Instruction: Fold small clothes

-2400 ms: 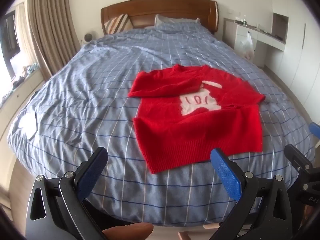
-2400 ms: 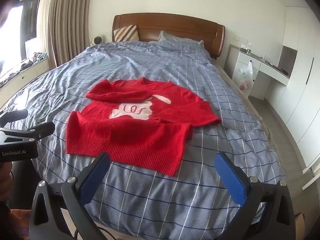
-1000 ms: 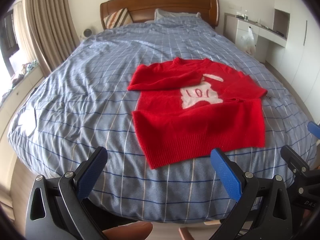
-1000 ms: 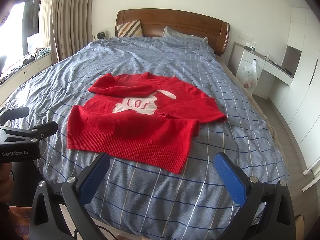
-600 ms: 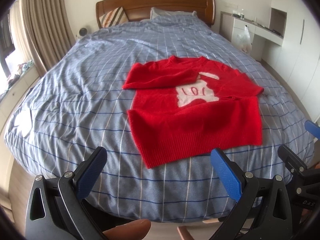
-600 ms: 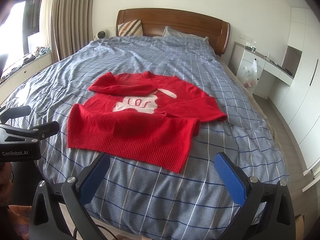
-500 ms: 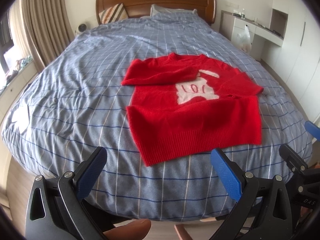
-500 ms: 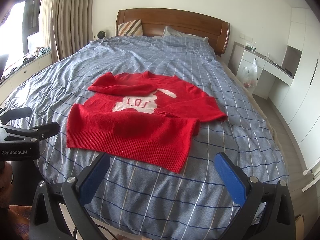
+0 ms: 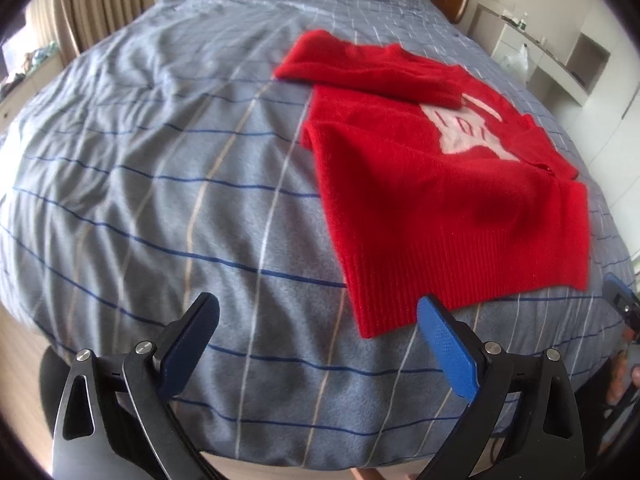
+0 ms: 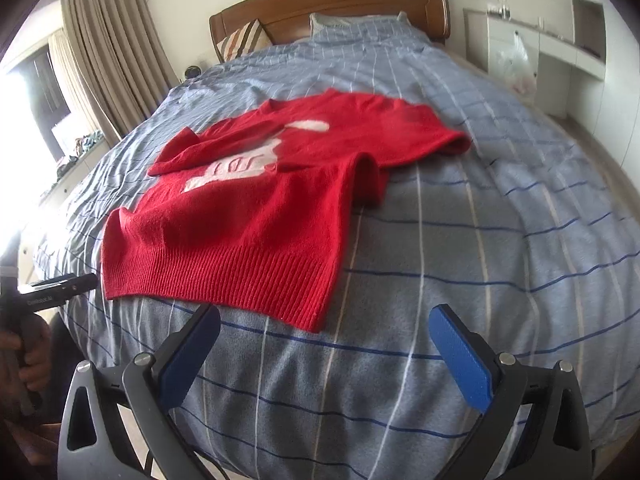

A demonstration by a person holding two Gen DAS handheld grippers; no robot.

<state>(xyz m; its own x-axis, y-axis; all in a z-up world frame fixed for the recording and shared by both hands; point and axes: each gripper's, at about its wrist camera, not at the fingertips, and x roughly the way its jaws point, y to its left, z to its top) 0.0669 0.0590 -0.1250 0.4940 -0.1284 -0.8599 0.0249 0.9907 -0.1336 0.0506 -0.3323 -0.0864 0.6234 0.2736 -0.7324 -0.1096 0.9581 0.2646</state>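
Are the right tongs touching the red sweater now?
Apart. In the right wrist view, the open right tongs sit short of the sweater hem, with bedcover showing between.

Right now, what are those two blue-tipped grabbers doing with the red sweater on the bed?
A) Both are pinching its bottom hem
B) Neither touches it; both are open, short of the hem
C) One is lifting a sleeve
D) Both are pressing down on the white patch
B: the left gripper and right gripper both stand open over the bedspread, short of the red sweater, whose hem lies flat.
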